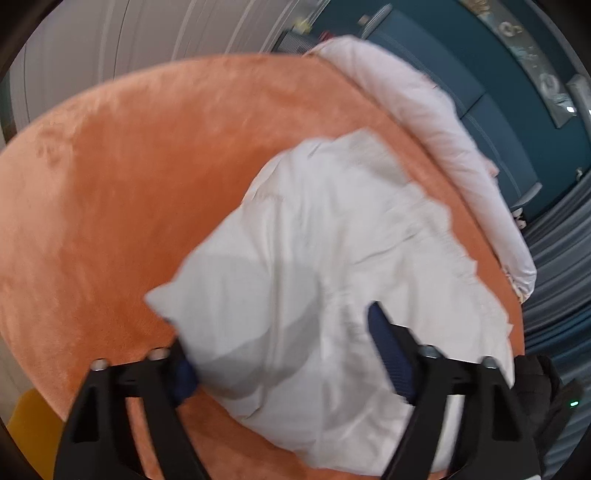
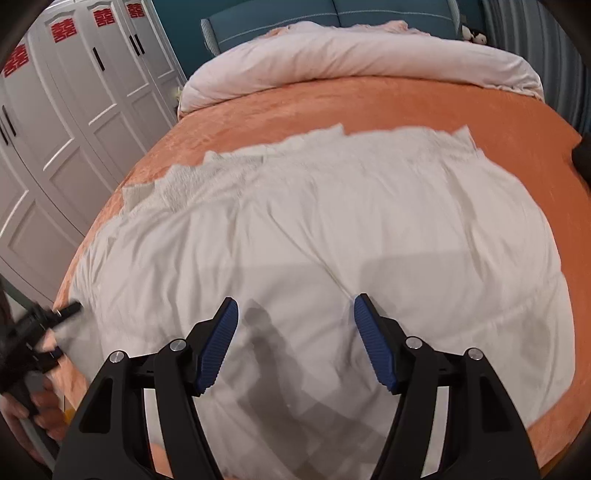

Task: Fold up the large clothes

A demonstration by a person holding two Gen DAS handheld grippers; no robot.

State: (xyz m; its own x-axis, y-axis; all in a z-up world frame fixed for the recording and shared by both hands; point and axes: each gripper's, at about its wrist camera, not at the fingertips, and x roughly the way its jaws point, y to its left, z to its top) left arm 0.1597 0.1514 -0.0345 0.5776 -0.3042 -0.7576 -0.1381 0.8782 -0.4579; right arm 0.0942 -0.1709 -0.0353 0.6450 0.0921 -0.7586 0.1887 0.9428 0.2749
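A large white garment point(image 1: 332, 240) point(image 2: 332, 221) lies spread out and creased on the orange bed cover point(image 1: 129, 184) point(image 2: 406, 103). My left gripper point(image 1: 286, 363) sits at the garment's left edge with its jaws wide apart. A corner of cloth lies between them and drapes over the left pad. The right wrist view shows that same gripper point(image 2: 64, 330) at the far left, held by a hand point(image 2: 37, 402). My right gripper point(image 2: 295, 343) hovers open over the near middle of the garment with nothing between its blue pads point(image 2: 218, 347), and casts a shadow on the cloth.
A rolled pink duvet point(image 2: 351, 55) point(image 1: 424, 110) lies across the head of the bed, against a teal headboard point(image 2: 369, 14). White wardrobe doors point(image 2: 74, 110) stand along the left side. A black object point(image 1: 543, 387) sits at the garment's right edge.
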